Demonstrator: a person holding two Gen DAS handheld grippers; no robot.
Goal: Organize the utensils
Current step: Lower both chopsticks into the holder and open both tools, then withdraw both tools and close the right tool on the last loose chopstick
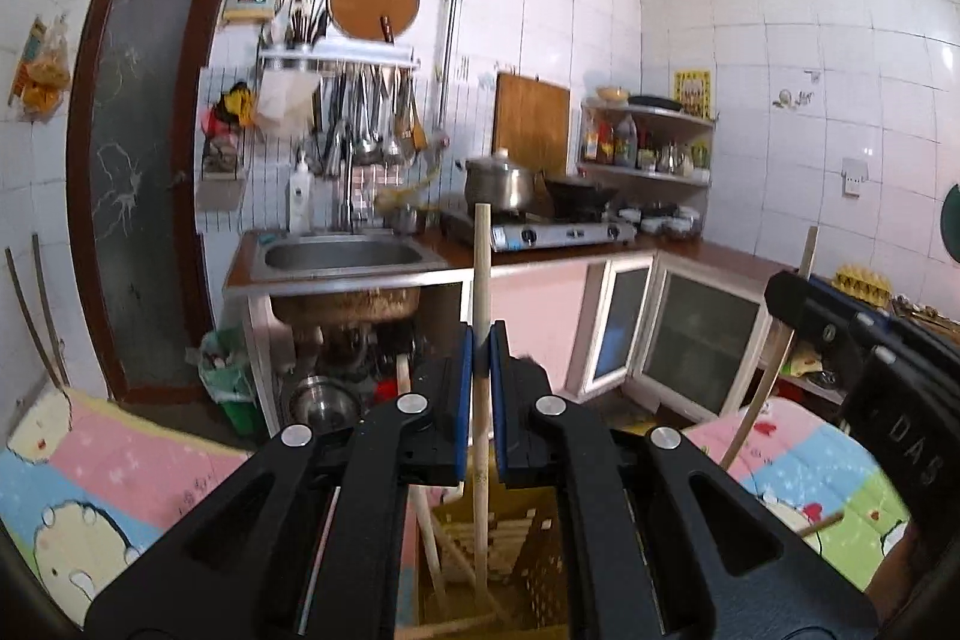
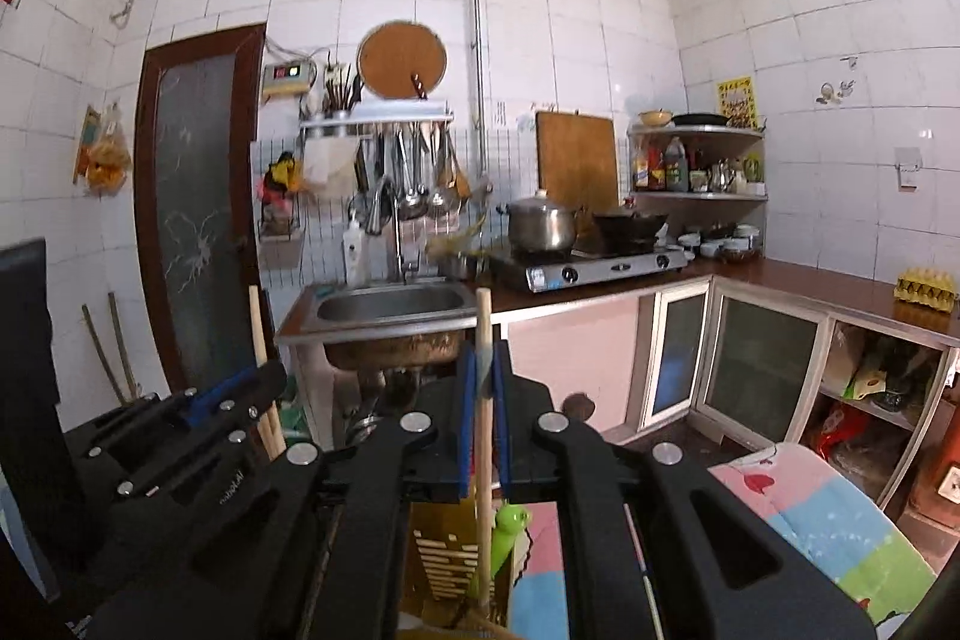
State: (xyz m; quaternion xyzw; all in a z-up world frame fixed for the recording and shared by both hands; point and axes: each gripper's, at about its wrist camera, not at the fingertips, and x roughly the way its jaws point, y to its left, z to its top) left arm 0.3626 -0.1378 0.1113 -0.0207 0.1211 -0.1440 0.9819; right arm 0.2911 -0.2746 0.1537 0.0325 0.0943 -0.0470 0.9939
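Standing here in this small tiled kitchen, I see each hand holding one wooden stick upright. The left gripper (image 1: 480,364) has its blue-padded fingers (image 1: 461,400) clenched on a pale wooden stick (image 1: 481,268), gripped partway up so that the top stands well above the pads and the lower end hangs down toward a yellow-brown slotted holder (image 1: 480,544) directly beneath. The right gripper (image 2: 483,376) does the same with a second wooden stick (image 2: 483,328), its fingers (image 2: 467,400) closed tight on the shaft, above what looks like the same holder (image 2: 447,556) (a green plastic thing (image 2: 507,532) pokes up just beside it, and I cannot tell what it is). Holding the sticks vertical by the middle makes sense to me: the holder opens upward, so a stick kept plumb can go in or come out end-first without snagging the slotted walls or the other sticks (image 1: 435,550) lying slanted inside. The holder sits on a surface covered by a pastel cartoon-print cloth (image 1: 90,466), well apart from the sink (image 1: 342,256) and stove (image 1: 558,235) on the far worktop. The two grippers are close side by side, each visible in the other's view, so I judge the main risk is the sticks knocking together.
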